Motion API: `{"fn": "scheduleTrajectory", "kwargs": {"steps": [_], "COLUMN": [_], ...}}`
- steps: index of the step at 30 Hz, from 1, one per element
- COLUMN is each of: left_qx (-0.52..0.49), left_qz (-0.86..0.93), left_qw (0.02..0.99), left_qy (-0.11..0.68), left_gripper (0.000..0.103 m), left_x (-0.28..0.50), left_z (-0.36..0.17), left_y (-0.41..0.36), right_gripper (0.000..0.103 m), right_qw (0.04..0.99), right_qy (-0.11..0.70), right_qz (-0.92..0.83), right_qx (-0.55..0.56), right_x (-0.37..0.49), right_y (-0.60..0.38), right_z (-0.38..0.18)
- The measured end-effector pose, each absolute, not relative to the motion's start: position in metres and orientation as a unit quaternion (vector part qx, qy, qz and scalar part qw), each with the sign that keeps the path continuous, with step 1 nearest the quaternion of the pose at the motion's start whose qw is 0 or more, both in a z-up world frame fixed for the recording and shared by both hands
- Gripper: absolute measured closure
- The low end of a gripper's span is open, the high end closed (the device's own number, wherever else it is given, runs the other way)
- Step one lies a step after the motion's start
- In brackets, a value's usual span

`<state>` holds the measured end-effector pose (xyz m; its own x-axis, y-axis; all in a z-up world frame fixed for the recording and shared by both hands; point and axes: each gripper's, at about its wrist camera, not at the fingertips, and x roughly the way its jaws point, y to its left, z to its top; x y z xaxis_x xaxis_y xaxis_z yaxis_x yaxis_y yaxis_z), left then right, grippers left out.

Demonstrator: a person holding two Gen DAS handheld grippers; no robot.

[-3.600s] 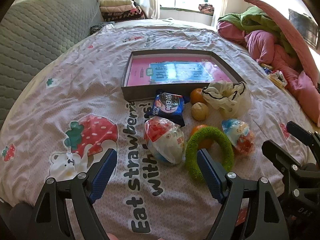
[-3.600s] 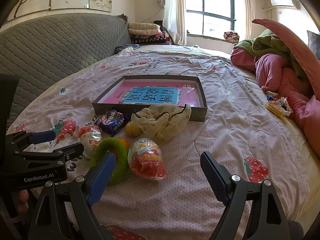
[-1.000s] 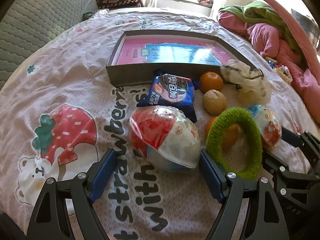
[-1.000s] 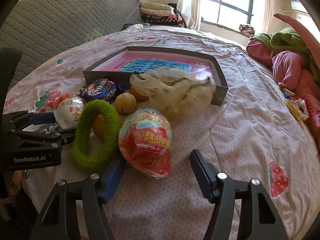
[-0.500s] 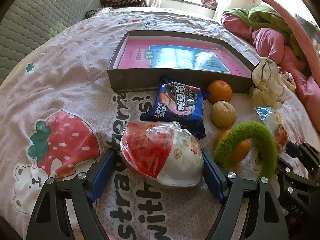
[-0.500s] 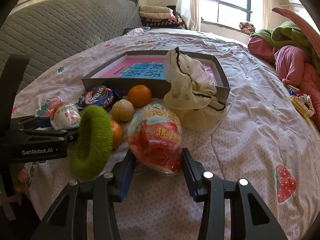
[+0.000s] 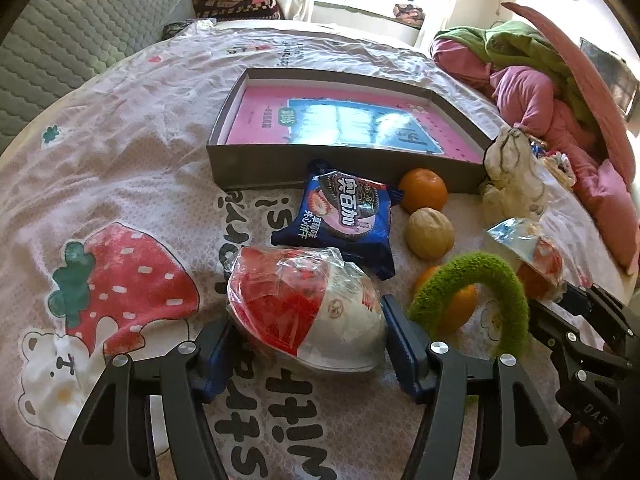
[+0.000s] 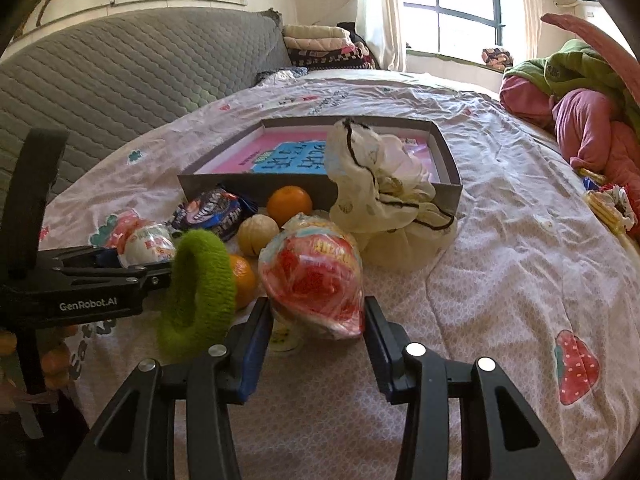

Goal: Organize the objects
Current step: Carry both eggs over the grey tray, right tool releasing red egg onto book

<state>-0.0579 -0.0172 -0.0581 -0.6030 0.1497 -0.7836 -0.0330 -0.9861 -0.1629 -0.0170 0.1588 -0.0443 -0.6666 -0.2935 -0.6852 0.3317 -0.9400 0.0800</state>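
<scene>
The left hand-held gripper [image 7: 306, 346], wide open a second ago, is closing, its pads now touching a wrapped toy egg [image 7: 306, 312] on the bed [image 7: 120, 140]. The right hand-held gripper [image 8: 316, 336] has clamped the second wrapped egg [image 8: 314, 280]. Farther off, the cloth pouch [image 8: 384, 208] now leans against the gray box [image 8: 448, 160], no longer draped over the fruit.

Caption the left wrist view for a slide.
Left gripper closing around a wrapped toy egg on the bedspread, grey box beyond.

Before the box [image 7: 248, 172], on the bedspread [image 7: 120, 152], the biscuit packet [image 7: 344, 216] is laid left of the tangerine [image 7: 424, 194] and walnut [image 7: 429, 233].
</scene>
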Motion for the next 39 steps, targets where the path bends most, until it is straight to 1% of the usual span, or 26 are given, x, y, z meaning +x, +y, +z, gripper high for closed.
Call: {"fn": "scheduleTrajectory", "kwargs": {"steps": [21,31,39], "left_qx": [-0.41,-0.384,-0.385], "left_qz": [0.902,0.915,0.916], "left_qw": [0.074,0.071,0.059], "left_qy": [-0.109,-0.101,-0.094], "left_gripper": [0.037,0.037,0.037], "left_x": [-0.048,-0.042,-0.05], "left_z": [-0.041,-0.021,-0.012], "left_y": [-0.029,-0.028,-0.027], "right_gripper": [0.058,0.058,0.058], "right_qw": [0.191,0.197,0.196], "right_qy": [0.001,0.003,0.006], "right_qz": [-0.92,-0.931,-0.935], "right_qx": [0.342,0.307,0.297], "right_x": [-0.014,-0.01,-0.017], "right_y": [0.16,0.159,0.16], "right_z": [-0.032,-0.009,0.003]}}
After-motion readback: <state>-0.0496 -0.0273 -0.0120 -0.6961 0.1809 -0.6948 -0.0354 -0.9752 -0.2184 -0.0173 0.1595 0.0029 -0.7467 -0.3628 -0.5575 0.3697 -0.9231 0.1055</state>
